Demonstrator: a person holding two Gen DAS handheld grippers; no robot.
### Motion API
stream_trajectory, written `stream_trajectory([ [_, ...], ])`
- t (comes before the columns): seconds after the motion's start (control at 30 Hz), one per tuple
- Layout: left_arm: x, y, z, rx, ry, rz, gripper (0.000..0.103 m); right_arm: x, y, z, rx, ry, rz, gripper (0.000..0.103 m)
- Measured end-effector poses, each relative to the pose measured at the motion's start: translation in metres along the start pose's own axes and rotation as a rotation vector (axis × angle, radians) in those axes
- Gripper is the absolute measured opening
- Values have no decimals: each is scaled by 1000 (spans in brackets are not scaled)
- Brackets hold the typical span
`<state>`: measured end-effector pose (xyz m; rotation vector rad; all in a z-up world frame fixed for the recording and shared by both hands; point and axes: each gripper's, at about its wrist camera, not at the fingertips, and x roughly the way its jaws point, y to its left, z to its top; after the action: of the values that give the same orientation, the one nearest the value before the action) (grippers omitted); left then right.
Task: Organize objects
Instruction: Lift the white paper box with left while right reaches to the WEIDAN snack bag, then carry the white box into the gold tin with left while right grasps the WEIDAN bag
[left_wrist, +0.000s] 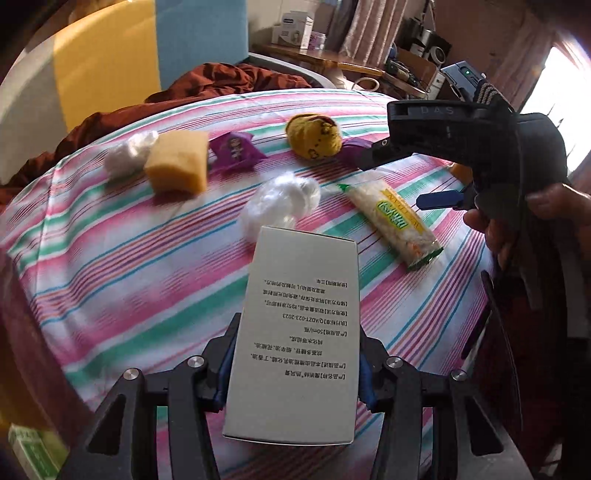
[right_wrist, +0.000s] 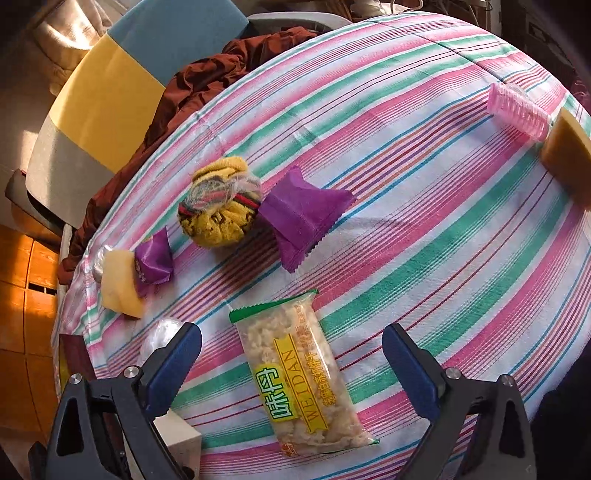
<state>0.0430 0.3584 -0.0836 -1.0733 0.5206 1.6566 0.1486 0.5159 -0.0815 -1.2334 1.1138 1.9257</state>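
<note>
My left gripper (left_wrist: 291, 369) is shut on a grey-white printed box (left_wrist: 299, 332) and holds it above the striped cloth (left_wrist: 110, 258). My right gripper (right_wrist: 291, 354) is open, its blue pads either side of a long snack packet (right_wrist: 299, 373) that lies on the cloth; the packet also shows in the left wrist view (left_wrist: 391, 221), below the right gripper (left_wrist: 439, 199). Further off lie a yellow sock ball (right_wrist: 221, 206), two purple sachets (right_wrist: 303, 218) (right_wrist: 153, 262), a yellow sponge (left_wrist: 177, 162) and white plastic wads (left_wrist: 280, 203).
A pink ribbed roller (right_wrist: 517, 110) and another sponge (right_wrist: 569, 151) lie at the far right of the cloth. A brown blanket (right_wrist: 207, 77) is heaped past the table edge beside a padded chair (right_wrist: 110, 96). A green-white box (left_wrist: 33, 450) sits low at the left.
</note>
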Motion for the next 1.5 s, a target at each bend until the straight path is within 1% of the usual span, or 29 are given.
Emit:
stream_trajectory([
  [0.07, -10, 4, -16, -20, -19, 22, 52, 7, 8, -3, -48, 30, -57, 100],
  [0.1, -11, 6, -21, -29, -25, 29, 52, 9, 12, -5, -77, 31, -85, 100],
  [0.23, -12, 12, -33, -65, -35, 22, 53, 16, 22, -10, -149, 51, -165, 99],
  [0.47, -11, 9, -37, -67, -59, 44, 53, 25, 33, -18, -231, 68, -260, 99],
  [0.6, -10, 10, -37, -76, -58, 45, 54, 25, 32, -20, -236, 63, -274, 97],
  [0.67, -10, 9, -37, -81, -59, 44, 54, 21, 31, -22, -241, 48, -279, 90],
  [0.7, -11, 9, -37, -79, -60, 47, 54, 17, 32, -23, -247, 27, -277, 74],
  [0.73, -11, 8, -38, -77, -61, 51, 54, 13, 33, -24, -254, 6, -268, 46],
  [0.8, -11, 6, -40, -69, -67, 61, 53, 14, 35, -25, -270, 5, -280, 47],
  [0.9, -11, 5, -40, -58, -75, 72, 52, 14, 35, -24, -277, 1, -265, 46],
  [1.0, -11, 5, -42, -61, -84, 75, 52, 14, 35, -23, -284, 0, -272, 47],
  [1.2, -11, 0, -45, -30, -98, 111, 52, 15, 34, -22, -302, -2, -281, 47],
  [1.43, -16, 1, -48, -44, -106, 109, 51, 16, 32, -20, -318, -9, -284, 47],
  [1.5, -22, 2, -48, -66, -106, 95, 51, 15, 31, -19, -321, -10, -282, 47],
])
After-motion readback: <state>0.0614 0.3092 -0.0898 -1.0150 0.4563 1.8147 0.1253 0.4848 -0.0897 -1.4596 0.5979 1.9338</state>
